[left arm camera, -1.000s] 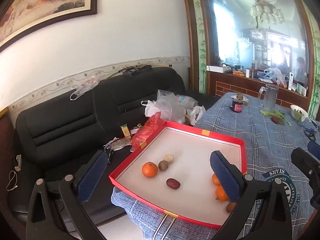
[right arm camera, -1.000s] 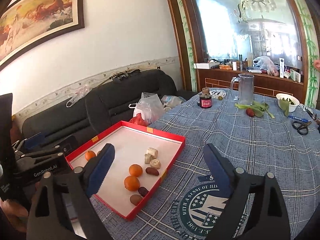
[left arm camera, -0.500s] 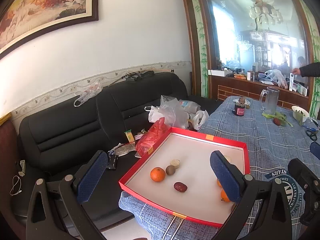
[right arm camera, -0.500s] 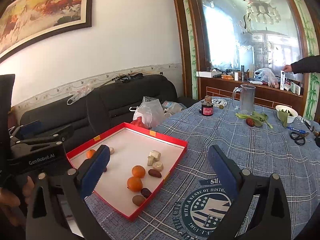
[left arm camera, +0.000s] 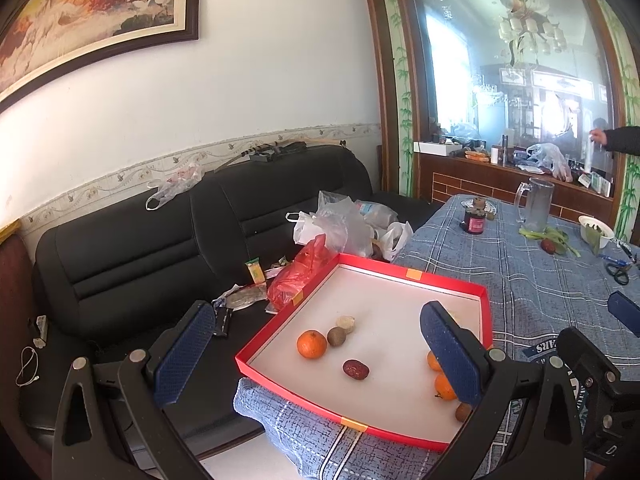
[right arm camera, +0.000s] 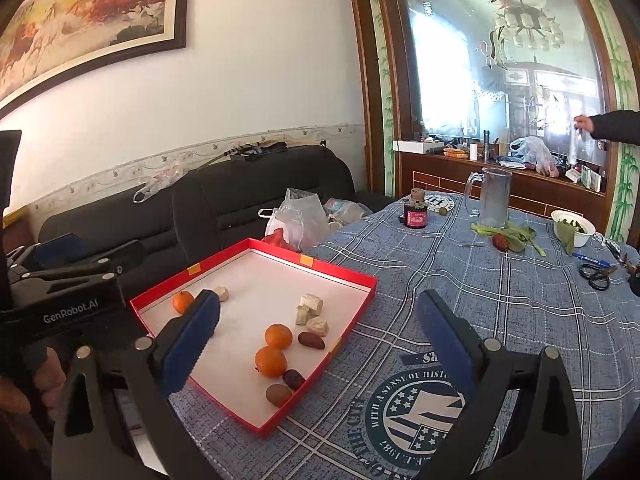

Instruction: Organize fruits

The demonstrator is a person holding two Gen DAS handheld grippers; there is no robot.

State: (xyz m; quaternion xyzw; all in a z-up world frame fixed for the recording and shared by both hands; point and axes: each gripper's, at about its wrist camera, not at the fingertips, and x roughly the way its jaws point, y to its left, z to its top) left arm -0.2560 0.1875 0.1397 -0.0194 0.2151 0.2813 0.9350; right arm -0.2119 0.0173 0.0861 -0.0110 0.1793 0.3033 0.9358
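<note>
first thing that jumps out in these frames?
The red tray with a white floor at the table's corner, beside the black sofa, holding scattered oranges and small brown fruits. Both grippers hang open and empty in front of it, the left gripper at its sofa side, the right gripper over its table side. Behind, a big mirror reflects a chandelier.

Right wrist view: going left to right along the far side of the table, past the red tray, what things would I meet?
Dark jar with red label → clear glass pitcher → green leaves with a red fruit → white bowl → black scissors.
</note>
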